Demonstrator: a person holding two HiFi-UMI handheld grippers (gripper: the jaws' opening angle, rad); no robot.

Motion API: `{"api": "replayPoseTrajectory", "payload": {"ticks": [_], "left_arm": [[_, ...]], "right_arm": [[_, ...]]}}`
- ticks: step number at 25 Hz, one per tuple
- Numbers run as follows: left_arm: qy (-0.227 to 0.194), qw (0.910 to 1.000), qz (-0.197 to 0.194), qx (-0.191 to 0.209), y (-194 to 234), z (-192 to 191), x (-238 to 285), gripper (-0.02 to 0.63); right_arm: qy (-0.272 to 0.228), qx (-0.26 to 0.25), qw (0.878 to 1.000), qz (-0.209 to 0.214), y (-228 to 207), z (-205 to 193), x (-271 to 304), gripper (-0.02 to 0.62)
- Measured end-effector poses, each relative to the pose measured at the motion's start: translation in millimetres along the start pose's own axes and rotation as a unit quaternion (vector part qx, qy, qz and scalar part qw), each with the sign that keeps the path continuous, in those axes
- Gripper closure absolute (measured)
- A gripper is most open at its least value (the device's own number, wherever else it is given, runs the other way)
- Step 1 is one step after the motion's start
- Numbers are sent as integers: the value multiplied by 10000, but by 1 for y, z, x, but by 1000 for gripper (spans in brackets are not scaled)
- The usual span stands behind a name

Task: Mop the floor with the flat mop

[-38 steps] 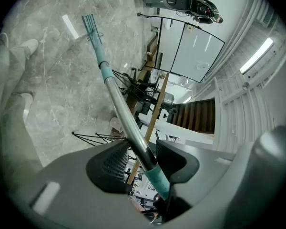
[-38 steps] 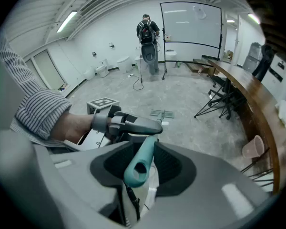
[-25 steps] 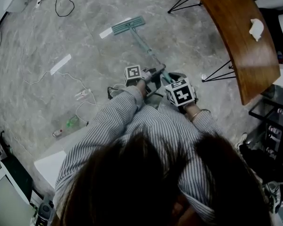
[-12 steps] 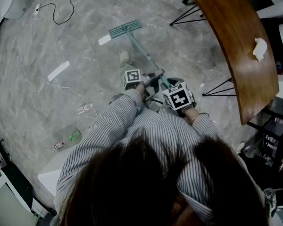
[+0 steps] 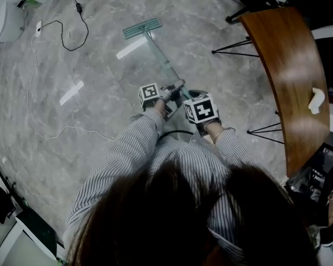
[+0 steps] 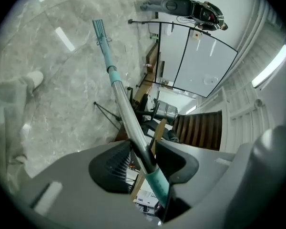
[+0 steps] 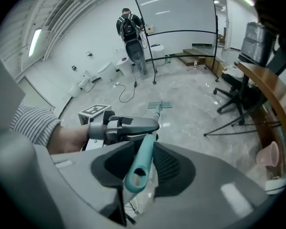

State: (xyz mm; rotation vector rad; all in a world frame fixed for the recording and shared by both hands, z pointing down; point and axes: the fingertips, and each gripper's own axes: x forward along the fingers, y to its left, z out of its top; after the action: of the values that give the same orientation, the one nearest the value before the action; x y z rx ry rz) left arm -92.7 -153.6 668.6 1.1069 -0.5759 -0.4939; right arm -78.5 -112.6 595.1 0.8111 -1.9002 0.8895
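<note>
Flat mop [image 5: 158, 54] stretched out over the grey marble floor [image 5: 100, 110], mop head [image 5: 141, 28] laid flat well ahead of the person's striped sleeve [image 5: 122, 165], just beside a white strip [image 5: 130, 47] on the stone. Held two-handed, low and close to the body. Clamped the left gripper [image 6: 143, 151] on the pole [image 6: 121, 104] where the silver tube gave way to the teal grip [image 7: 136, 173], pads tight on both sides. Took the very end of that teal grip in the right gripper [image 7: 142, 149], set close behind the left, with jaws just closed further in and pads against its sides.

Looked most exposed at the top end: with so little handle left behind the right jaws, could lose the tip on a hard push or a sharp turn, leaving the pole to swing in the left grip alone. Risked dragging the loose black cable [image 5: 61, 32], off to the left of the mop head, on a wide sweep that way. Risked knocking the thin black legs [image 5: 233, 46] of the curved wooden table [image 5: 291, 76] on a swing to the right. Could also catch and lift an edge of the white strip in passing over it.
</note>
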Motion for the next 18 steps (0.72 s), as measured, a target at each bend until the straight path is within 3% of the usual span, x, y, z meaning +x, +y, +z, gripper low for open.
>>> {"api": "replayPoseTrajectory", "payload": {"ticks": [6, 9, 14, 18], "left_arm": [[262, 9974, 116, 663, -68, 152, 10, 426], [221, 9971, 167, 704, -91, 204, 18, 426], [140, 9975, -17, 687, -116, 265, 29, 419], [202, 9973, -40, 701, -121, 283, 35, 414]], "right_arm": [[-273, 184, 9995, 36, 9, 156, 58, 471], [-386, 358, 9986, 17, 7, 210, 77, 471], [-653, 944, 9934, 1, 0, 273, 99, 474], [-625, 1054, 9924, -136, -5, 289, 107, 479]]}}
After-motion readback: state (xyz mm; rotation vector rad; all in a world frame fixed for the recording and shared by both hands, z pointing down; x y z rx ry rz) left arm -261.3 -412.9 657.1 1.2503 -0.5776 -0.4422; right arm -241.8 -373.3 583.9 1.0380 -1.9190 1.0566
